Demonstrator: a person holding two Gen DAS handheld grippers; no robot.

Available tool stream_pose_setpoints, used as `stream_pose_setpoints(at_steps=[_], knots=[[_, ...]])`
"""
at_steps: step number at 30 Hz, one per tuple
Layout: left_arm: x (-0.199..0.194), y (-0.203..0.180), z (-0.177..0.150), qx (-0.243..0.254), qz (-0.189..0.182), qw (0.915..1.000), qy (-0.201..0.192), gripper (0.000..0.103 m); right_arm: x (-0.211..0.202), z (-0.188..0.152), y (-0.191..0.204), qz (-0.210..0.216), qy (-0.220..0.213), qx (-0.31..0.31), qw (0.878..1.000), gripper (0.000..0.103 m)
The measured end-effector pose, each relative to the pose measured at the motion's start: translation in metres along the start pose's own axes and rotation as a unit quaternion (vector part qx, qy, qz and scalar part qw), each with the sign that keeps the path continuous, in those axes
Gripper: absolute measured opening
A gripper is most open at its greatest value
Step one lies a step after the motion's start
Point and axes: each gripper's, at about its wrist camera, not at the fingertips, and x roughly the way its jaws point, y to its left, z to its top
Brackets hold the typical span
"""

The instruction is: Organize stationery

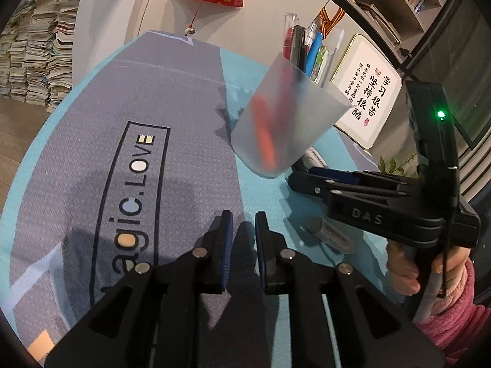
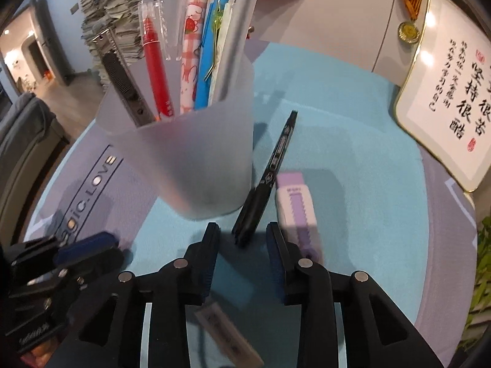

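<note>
Both the left gripper (image 1: 244, 224) and the right gripper (image 2: 242, 236) hover released and empty above the blue-and-grey table mat (image 2: 353, 202), where a black marker pen (image 2: 267, 178) lies between the frosted translucent plastic pen cup (image 2: 187, 156) and a purple-and-white eraser (image 2: 296, 205).

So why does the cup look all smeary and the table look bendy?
Left wrist view: the frosted cup is smeared by motion blur. Right wrist view: the purple eraser blurs too. Both views: the fisheye lens curves the table.
</note>
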Motion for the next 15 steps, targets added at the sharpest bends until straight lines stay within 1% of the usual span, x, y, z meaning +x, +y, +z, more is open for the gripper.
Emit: stream_pose_setpoints(at_steps=[2, 3, 4, 5, 7, 9, 11, 15], knots=[[0.0, 0.0, 0.0, 0.0, -0.001, 1.0, 0.0, 0.012, 0.0, 0.0, -0.001, -0.002, -0.006, 0.009, 1.0, 0.031], [0.0, 0.0, 0.0, 0.0, 0.0, 1.0, 0.0, 0.012, 0.0, 0.0, -0.002, -0.011, -0.01, 0.016, 1.0, 0.029], [-0.001, 0.0, -0.001, 0.0, 0.0, 1.0, 0.0, 0.012, -0.002, -0.003, -0.005, -0.024, -0.01, 0.018, 1.0, 0.015], [0.0, 0.0, -0.001, 0.0, 0.0, 1.0, 0.0, 0.012, -0.003, -0.003, -0.007, -0.034, -0.008, 0.02, 0.999, 0.015], [0.0, 0.002, 0.0, 0.0, 0.001, 1.0, 0.0, 0.012, -0.007, -0.005, -0.014, -0.019, 0.004, 0.028, 0.999, 0.014], [0.0, 0.002, 0.0, 0.001, 0.002, 1.0, 0.0, 0.012, -0.017, -0.011, -0.021, -0.004, 0.005, 0.035, 0.999, 0.014], [0.0, 0.002, 0.0, 0.002, 0.006, 1.0, -0.001, 0.012, -0.035, -0.018, -0.025, 0.0, -0.004, 0.033, 0.999, 0.014], [-0.004, 0.0, 0.0, 0.004, 0.03, 0.9995, -0.013, 0.012, -0.081, -0.031, -0.033, -0.01, -0.044, 0.03, 0.999, 0.013]])
